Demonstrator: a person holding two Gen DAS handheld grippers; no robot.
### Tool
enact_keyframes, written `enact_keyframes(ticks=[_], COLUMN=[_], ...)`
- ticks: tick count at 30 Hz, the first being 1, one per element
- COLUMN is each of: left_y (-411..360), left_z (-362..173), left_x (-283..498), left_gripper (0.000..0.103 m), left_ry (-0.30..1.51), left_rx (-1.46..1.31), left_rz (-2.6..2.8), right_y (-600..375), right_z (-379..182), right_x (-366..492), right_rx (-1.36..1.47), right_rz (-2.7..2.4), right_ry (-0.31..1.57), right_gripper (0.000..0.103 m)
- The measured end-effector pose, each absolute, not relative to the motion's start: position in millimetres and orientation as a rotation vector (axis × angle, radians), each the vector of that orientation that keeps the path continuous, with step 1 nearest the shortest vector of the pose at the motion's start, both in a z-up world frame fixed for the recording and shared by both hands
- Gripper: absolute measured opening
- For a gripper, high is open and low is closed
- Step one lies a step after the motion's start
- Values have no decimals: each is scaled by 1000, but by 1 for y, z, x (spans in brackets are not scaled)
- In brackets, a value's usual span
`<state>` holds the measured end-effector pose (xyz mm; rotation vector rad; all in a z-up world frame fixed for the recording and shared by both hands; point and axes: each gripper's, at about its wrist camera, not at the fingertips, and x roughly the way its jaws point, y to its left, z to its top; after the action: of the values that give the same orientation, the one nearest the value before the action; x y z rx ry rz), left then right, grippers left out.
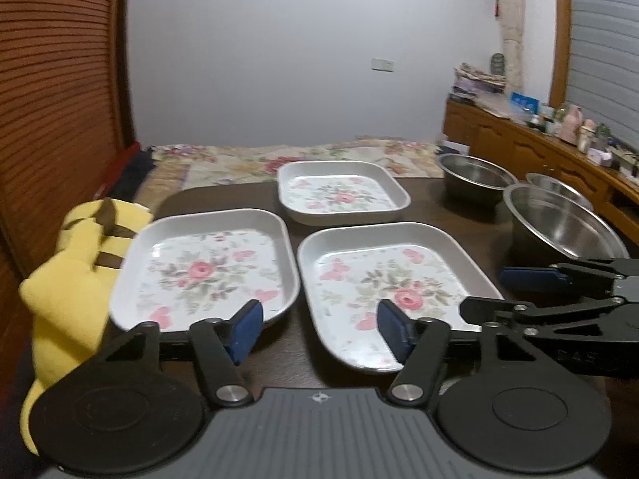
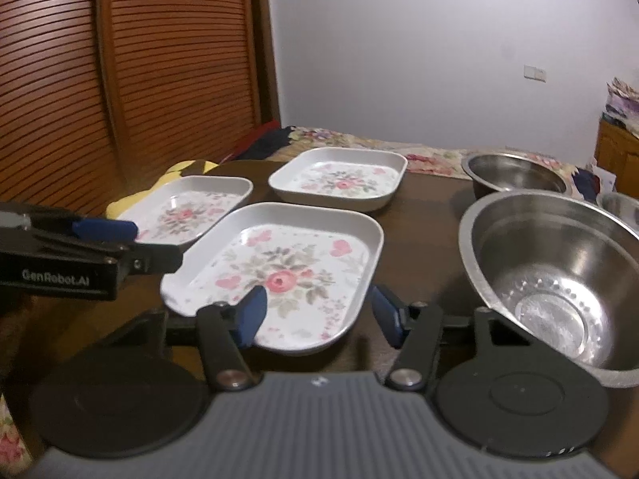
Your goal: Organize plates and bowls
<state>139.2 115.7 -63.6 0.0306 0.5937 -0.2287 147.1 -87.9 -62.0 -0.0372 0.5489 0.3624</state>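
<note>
The left gripper (image 1: 319,329) has its blue-padded fingers (image 1: 245,329) spread wide with nothing between them; it hovers over the near edge of the dark table (image 1: 459,215), one finger over the left floral plate (image 1: 207,263) and the other over the middle floral plate (image 1: 391,287). Whether the pads touch the plates cannot be told. The right gripper (image 2: 319,311) is likewise wide open and holds nothing, its left finger (image 2: 251,315) above the near end of the middle floral plate (image 2: 279,271) and its right finger just past that plate's right rim.

The two plates lie side by side near the front edge, close but apart. A third floral plate (image 1: 343,191) sits behind them toward the far edge. Toward the right edge stand three steel bowls: a large bowl (image 2: 559,279) nearest, a far bowl (image 2: 515,175) behind it, and a small bowl (image 2: 619,207) partly hidden at the right. A yellow cloth (image 1: 68,279) lies at the table's left edge, touching the left plate.
</note>
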Motion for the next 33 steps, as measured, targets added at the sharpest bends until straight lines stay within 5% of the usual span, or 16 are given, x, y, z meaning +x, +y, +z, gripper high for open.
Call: enact_keyframes(ticks=[12, 33], left_y=[112, 111], left_z=[-76, -85], left_x=[148, 155], left_gripper=[36, 18], left_ry=[642, 664], left_rx=[16, 25], left_rz=[-281, -247], right_y=[-90, -95], right_z=[-71, -75], right_x=[156, 166], right_rx=[-15, 20], right_rz=[338, 330], right_ry=[581, 617], right_gripper=[50, 24])
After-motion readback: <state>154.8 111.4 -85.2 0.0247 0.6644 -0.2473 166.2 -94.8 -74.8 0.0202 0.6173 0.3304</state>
